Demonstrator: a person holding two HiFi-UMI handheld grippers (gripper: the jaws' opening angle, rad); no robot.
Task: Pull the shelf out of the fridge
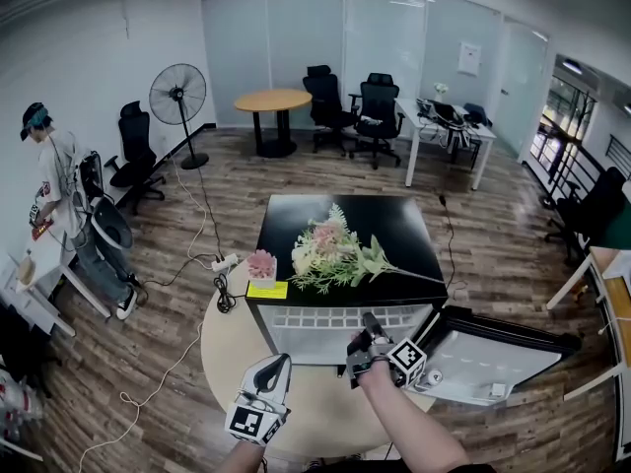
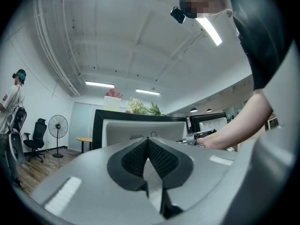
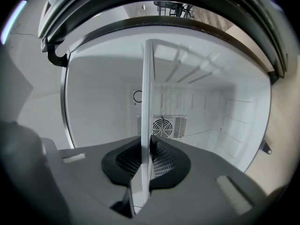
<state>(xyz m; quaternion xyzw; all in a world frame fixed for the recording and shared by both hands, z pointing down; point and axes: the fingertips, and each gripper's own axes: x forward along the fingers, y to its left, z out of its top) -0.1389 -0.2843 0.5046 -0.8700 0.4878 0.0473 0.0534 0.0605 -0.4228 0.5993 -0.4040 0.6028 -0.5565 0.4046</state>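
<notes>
At the fridge (image 1: 394,227) mouth, the shelf (image 3: 146,102) is being pinched by the right gripper (image 1: 372,325) jaws for pulling; the left gripper (image 1: 279,361) jaws are being held pressed together, empty.

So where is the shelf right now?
The shelf runs up the centre of the right gripper view, edge-on inside the fridge, clamped in the right gripper.
</notes>
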